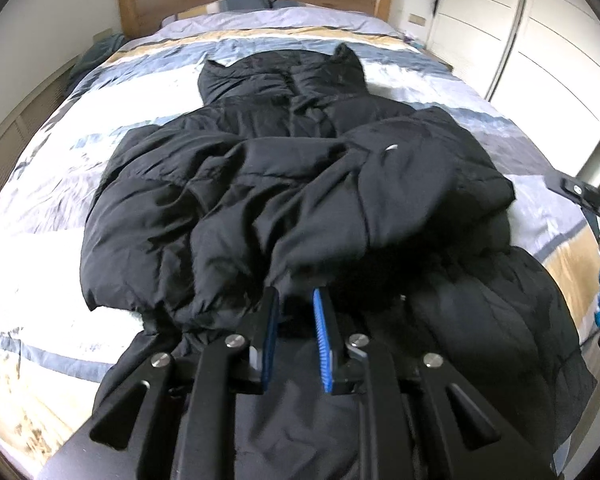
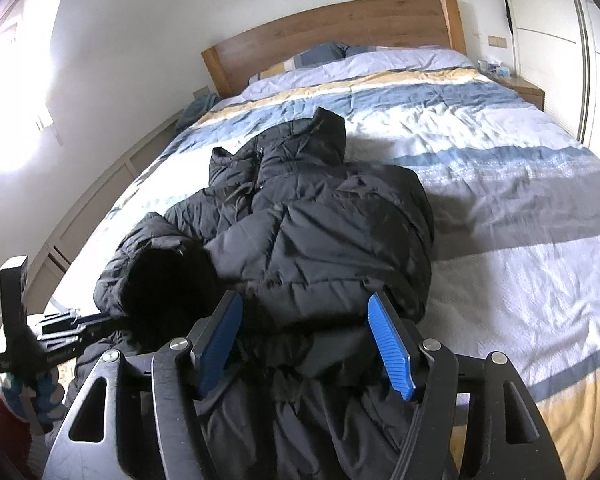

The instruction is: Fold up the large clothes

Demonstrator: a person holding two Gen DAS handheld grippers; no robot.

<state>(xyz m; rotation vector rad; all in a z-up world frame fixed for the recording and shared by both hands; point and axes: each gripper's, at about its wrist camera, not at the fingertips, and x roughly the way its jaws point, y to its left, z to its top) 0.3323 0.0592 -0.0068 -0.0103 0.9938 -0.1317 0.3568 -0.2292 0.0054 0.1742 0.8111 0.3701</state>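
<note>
A black puffer jacket (image 1: 284, 184) lies lengthwise on the bed, collar toward the headboard and both sleeves folded across its body. My left gripper (image 1: 296, 294) hovers over the near hem, its tips at the cuff of a folded sleeve (image 1: 300, 256). Its blue pads stand nearly together; no fabric shows between them. In the right wrist view the jacket (image 2: 320, 232) fills the middle, with a dark sleeve cuff (image 2: 168, 280) at the left. My right gripper (image 2: 304, 304) is open above the lower part of the jacket, pads clear of the cloth.
The bed has a striped duvet (image 2: 500, 184) in white, blue and yellow, a wooden headboard (image 2: 340, 28) and pillows (image 1: 244, 2). White wardrobe doors (image 1: 540, 40) stand at the right, with a nightstand (image 2: 520, 88) by them. A hand in a blue-dotted glove (image 2: 32, 396) holds the left tool.
</note>
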